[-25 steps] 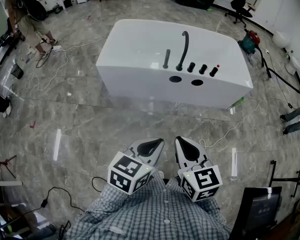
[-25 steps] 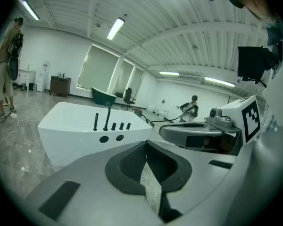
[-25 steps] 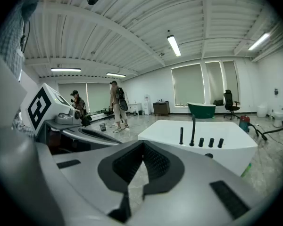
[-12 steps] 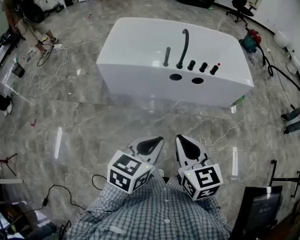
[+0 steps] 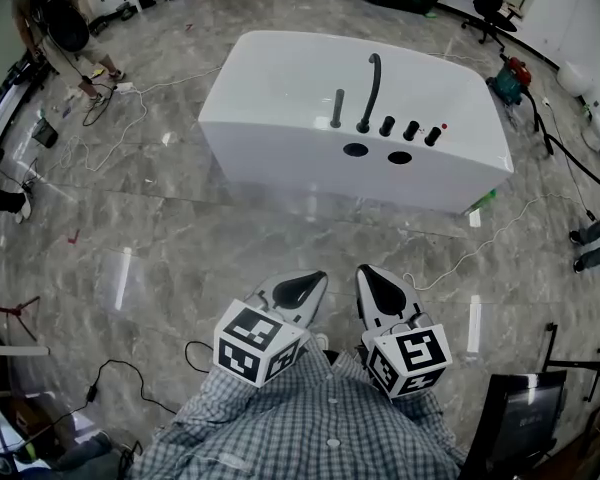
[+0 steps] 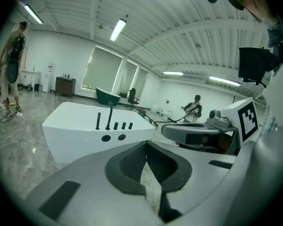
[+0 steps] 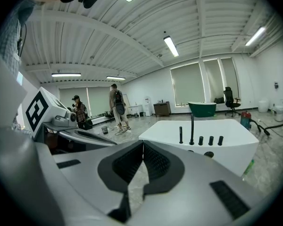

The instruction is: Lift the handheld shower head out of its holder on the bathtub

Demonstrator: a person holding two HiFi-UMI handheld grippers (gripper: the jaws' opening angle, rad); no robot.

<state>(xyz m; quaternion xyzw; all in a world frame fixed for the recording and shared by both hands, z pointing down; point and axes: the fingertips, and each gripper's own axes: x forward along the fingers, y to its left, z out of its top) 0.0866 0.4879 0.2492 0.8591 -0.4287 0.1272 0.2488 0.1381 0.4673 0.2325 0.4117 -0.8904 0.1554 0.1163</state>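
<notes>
Shut left tool (image 6: 146, 147), bathtub (image 6: 73, 138) beyond

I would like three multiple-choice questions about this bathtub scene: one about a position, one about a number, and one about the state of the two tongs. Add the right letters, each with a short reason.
1. In the head view, where is the handheld shower head?
A. In its holder on the bathtub, left of the tall curved spout
B. Lying on the floor
C. Between the tongs

2. How many round black knobs stand right of the spout?
A. One
B. Three
C. Six

3. What is the state of the left tongs and the right tongs?
A. Both wide open
B. Both shut and empty
C. One shut on the shower head

Answers: 1 A, the short black rod stands upright beside the spout. 2 B, three knobs stand in a row. 3 B, each gripper view shows the pads together with nothing between them.
</notes>
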